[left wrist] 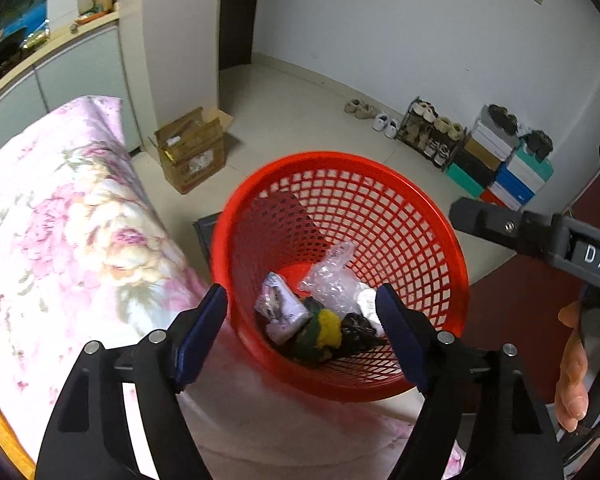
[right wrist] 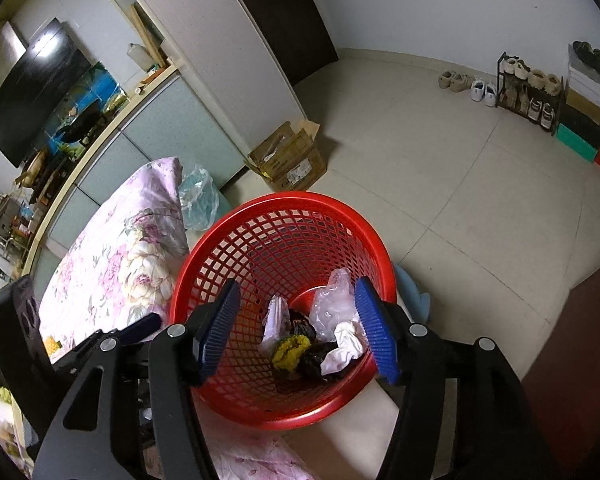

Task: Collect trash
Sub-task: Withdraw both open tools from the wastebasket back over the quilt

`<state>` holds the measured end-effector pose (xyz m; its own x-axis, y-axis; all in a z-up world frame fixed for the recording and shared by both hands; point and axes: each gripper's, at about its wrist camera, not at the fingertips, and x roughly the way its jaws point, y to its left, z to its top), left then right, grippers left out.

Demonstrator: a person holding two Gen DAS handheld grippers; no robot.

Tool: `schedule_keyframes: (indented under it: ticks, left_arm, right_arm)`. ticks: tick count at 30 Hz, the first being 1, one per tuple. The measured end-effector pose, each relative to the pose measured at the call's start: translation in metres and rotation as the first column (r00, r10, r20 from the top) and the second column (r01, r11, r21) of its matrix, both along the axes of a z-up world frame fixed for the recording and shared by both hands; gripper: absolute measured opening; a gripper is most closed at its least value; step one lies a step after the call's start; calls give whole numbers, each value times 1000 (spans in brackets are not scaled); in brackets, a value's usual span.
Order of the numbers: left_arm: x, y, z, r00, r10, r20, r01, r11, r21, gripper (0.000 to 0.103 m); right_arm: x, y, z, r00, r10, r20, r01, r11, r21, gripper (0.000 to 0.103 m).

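Observation:
A red mesh basket point(left wrist: 380, 184) stands on the floor by the bed and also shows in the right wrist view point(right wrist: 220, 248). It holds trash: a clear plastic bag point(left wrist: 332, 276), a printed wrapper point(left wrist: 280, 312), a green and yellow wrapper point(left wrist: 324, 328), a dark bag point(left wrist: 356, 326) and white crumpled paper point(right wrist: 346, 346). My left gripper point(left wrist: 300, 332) is open and empty above the basket's near rim. My right gripper point(right wrist: 296, 328) is open and empty above the basket too. The right gripper's body shows at the right of the left wrist view point(left wrist: 540, 236).
A bed with a pink floral quilt point(left wrist: 60, 240) lies left of the basket. A cardboard box point(left wrist: 192, 148) stands on the tiled floor by the wall. A shoe rack point(left wrist: 432, 132) and stacked shoe boxes point(left wrist: 500, 164) line the far wall. A blue plastic bag point(right wrist: 198, 196) lies by the quilt.

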<state>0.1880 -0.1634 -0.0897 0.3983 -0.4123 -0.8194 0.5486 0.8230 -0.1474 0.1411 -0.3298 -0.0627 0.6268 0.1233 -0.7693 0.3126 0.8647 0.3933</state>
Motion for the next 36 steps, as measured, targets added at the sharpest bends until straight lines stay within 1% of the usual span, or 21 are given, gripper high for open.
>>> schedule_keyframes:
  ticks: [4,8,14,20,27,36]
  left_arm:
    - [-4,17,15,998,38,48,-38,999,-1,79]
    - [-9,35,30,993,80,91,-79,997,-11,80]
    - [-16,61,44,983,137,123,-135,991,-23,81]
    - [-24,84,50,972,189,143,-187,982,-28,81]
    - [-31,113,50,958,249,140,-247,969,-28,81]
    - [-48,165,55,931,334,149,-332,943,-36,81]
  right_arm:
    - [-8,5,9,1000,-4,25,5,999,-45,58]
    - [-15,16,17,998,10,60,-5,996,-91,58]
    - [-21,44,25,993,64,99,-48,986,-160,58]
    - [-23,72,24,986,129,101,-111,979,-172,58]
    - [-22,106,20,974,208,85,-190,965,-181,59]
    - [-20,148,22,953,290,89,-268,943,-197,59]
